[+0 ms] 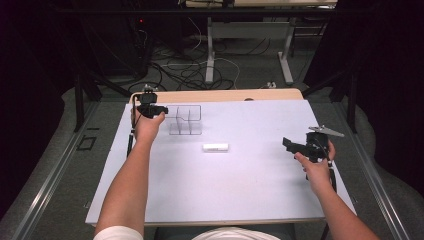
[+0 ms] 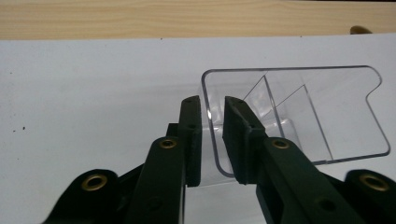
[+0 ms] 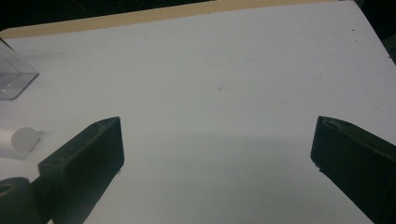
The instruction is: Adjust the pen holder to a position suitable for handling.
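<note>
A clear plastic organiser [image 1: 186,120] with inner dividers stands on the white sheet at the far left. My left gripper [image 1: 162,111] is at its left end. In the left gripper view, the organiser [image 2: 303,116] has its thin near wall between the jaws of the left gripper [image 2: 212,100]; the jaws stand close together, with a slim gap on each side of the wall. A white cylinder [image 1: 215,147] lies on its side mid-table. My right gripper [image 1: 286,143] hovers at the right, open and empty. In the right gripper view, that gripper [image 3: 218,122] has the cylinder [image 3: 23,139] and the organiser's corner [image 3: 14,74] far to its left.
The white sheet [image 1: 225,190] covers a wooden table whose bare edge [image 1: 215,95] shows at the back. Beyond it are cables and table legs on the floor. Dark rails run along both sides of the table.
</note>
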`<state>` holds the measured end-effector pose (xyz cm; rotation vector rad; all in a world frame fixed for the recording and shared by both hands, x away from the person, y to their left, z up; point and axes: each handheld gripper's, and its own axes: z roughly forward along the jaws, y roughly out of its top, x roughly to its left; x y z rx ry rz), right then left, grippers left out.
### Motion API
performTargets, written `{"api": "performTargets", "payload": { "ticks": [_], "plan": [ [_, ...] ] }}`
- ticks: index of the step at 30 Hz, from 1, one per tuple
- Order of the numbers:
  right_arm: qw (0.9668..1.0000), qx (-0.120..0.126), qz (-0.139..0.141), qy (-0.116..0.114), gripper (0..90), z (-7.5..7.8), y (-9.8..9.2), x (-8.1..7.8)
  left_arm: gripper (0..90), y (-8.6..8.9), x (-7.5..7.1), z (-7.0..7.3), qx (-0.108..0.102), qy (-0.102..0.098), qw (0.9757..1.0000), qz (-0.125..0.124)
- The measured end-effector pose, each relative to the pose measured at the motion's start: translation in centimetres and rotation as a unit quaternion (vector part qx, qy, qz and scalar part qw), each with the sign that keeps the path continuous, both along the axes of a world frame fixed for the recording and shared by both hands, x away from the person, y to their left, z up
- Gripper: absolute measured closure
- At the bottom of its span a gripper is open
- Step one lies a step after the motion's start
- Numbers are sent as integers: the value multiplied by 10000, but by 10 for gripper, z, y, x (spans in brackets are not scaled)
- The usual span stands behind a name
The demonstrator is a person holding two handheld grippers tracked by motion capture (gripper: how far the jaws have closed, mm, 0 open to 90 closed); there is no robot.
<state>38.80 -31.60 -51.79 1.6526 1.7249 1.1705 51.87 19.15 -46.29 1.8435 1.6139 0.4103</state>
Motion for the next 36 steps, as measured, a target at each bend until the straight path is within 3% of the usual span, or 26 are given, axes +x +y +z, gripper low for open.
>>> {"api": "performTargets", "payload": {
  "ticks": [4, 11, 16, 23, 36],
  "plan": [
    [10000, 11, 19, 26, 26, -1, 0, 0, 866, 1, 1, -3, -126, 128, 9998, 5],
    [10000, 29, 25, 32, 39, 0, 0, 0, 877, -4, 0, -2, -30, 126, 9998, 153],
    [10000, 36, 41, 42, 45, -1, 0, 1, 879, -5, -1, -1, -93, 185, 9996, 211],
    [9999, 79, 21, 58, 52, -1, 1, 1, 878, -18, -4, -1, -266, 262, 9991, 205],
    [9999, 75, 40, 77, 58, -2, 0, 1, 876, -41, -11, 0, -388, 321, 9984, 271]
  ]
}}
